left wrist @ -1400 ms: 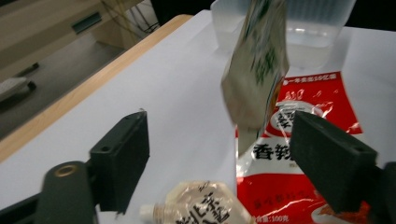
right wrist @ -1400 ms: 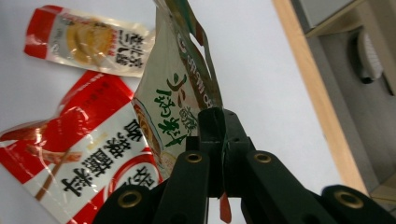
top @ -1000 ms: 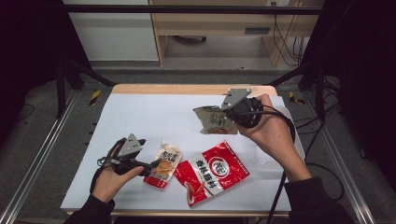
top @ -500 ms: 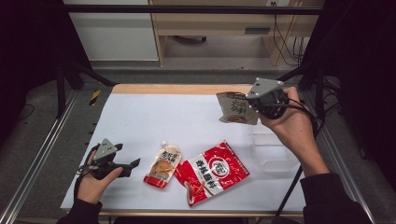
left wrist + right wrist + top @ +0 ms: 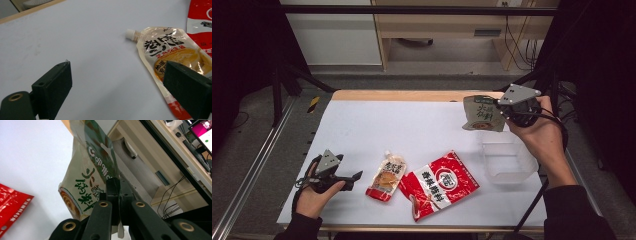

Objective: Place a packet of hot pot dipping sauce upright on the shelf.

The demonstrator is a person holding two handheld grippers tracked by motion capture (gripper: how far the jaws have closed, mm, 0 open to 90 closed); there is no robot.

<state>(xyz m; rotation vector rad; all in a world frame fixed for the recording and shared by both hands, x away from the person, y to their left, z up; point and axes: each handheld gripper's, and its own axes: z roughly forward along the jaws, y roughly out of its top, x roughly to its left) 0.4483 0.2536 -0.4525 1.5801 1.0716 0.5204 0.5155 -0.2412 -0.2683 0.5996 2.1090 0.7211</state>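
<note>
The right gripper point(image 5: 501, 106) pinches the edge of a green-and-beige sauce packet point(image 5: 482, 114), its jaws pressed together on the foil, and holds it in the air above the table's far right corner. The packet hangs flat and free, just beyond the clear plastic tub point(image 5: 507, 161) that sits at the table's right edge, which looks like the place it is meant to go. The tub appears empty, though its clear walls make that hard to judge.

The left gripper point(image 5: 353, 176) rests low near the table's near left corner with its jaws spread and nothing between them, pointing at a spouted pouch point(image 5: 386, 177) lying flat near the front edge. Touching that pouch's right side lies a red packet point(image 5: 442, 184). Neither lies between the raised packet and the tub.
</note>
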